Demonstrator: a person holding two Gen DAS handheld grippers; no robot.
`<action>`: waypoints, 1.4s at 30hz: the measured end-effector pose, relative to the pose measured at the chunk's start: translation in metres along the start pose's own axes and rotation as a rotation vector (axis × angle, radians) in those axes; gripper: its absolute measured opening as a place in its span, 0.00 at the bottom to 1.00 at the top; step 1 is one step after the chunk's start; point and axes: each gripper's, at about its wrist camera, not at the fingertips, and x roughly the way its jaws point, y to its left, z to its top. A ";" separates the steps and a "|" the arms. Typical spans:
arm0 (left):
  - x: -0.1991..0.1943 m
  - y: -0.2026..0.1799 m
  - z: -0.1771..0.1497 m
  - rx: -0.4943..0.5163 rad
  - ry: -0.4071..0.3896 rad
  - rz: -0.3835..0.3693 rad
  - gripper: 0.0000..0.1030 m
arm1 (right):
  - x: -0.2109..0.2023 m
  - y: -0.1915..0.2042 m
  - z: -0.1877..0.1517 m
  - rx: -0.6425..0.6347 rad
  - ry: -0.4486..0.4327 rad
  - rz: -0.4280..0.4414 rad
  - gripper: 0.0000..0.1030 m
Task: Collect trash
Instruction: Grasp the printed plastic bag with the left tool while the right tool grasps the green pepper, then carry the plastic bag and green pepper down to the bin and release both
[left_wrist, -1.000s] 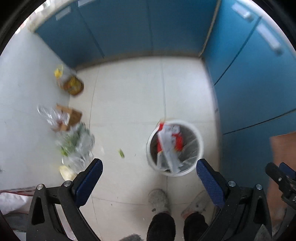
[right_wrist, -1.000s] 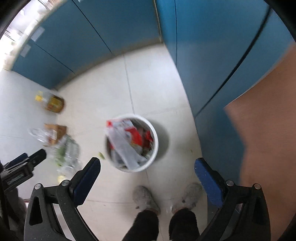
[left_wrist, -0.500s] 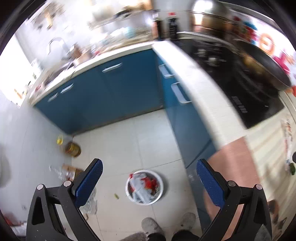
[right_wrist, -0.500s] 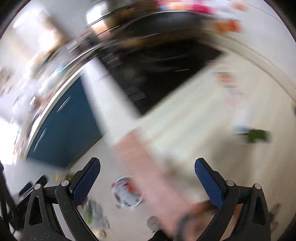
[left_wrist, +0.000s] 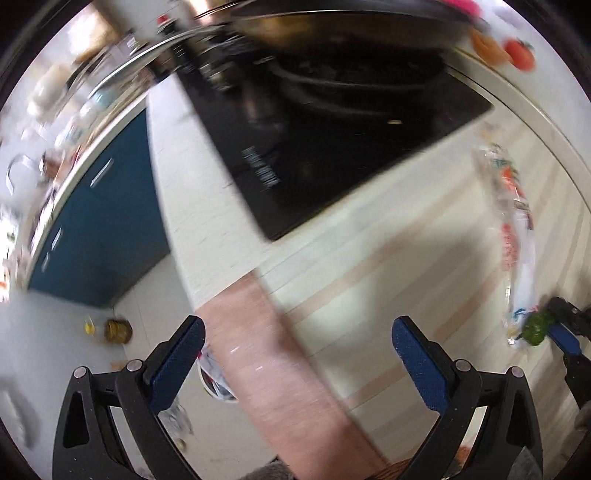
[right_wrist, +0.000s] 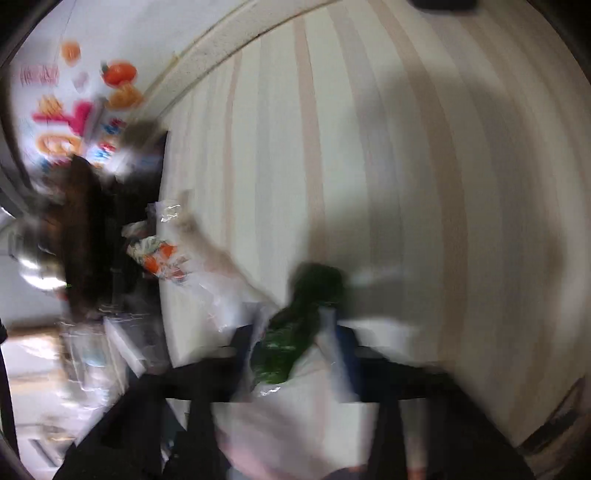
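My right gripper (right_wrist: 295, 339) is on the striped counter, its jaws closed in on a green piece of trash (right_wrist: 299, 325) in clear plastic wrap; the view is blurred. In the left wrist view that green trash (left_wrist: 535, 328) lies at the end of a long clear printed plastic bag (left_wrist: 517, 229) at the far right, by the right gripper's blue pad (left_wrist: 565, 339). My left gripper (left_wrist: 295, 358) is open and empty above the counter edge. The white trash bin (left_wrist: 216, 384) with wrappers stands on the floor below, partly hidden.
A black cooktop (left_wrist: 332, 147) with a pan (left_wrist: 340, 29) sits on the counter. Blue cabinets (left_wrist: 99, 221) run along the left. A yellow-capped jar (left_wrist: 118, 330) and more plastic litter (left_wrist: 177, 421) lie on the floor.
Both grippers rose from over the floor bin to the counter. The right gripper went from wide open to closed around the green trash.
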 end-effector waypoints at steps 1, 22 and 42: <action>0.000 -0.007 0.004 0.016 0.003 -0.007 1.00 | 0.002 0.000 0.001 0.009 -0.003 0.004 0.22; 0.015 -0.209 0.052 0.240 0.212 -0.328 0.66 | -0.093 -0.111 0.076 -0.160 -0.179 -0.307 0.16; -0.035 -0.176 -0.010 0.436 0.025 -0.248 0.03 | -0.058 -0.084 0.040 -0.320 -0.206 -0.392 0.19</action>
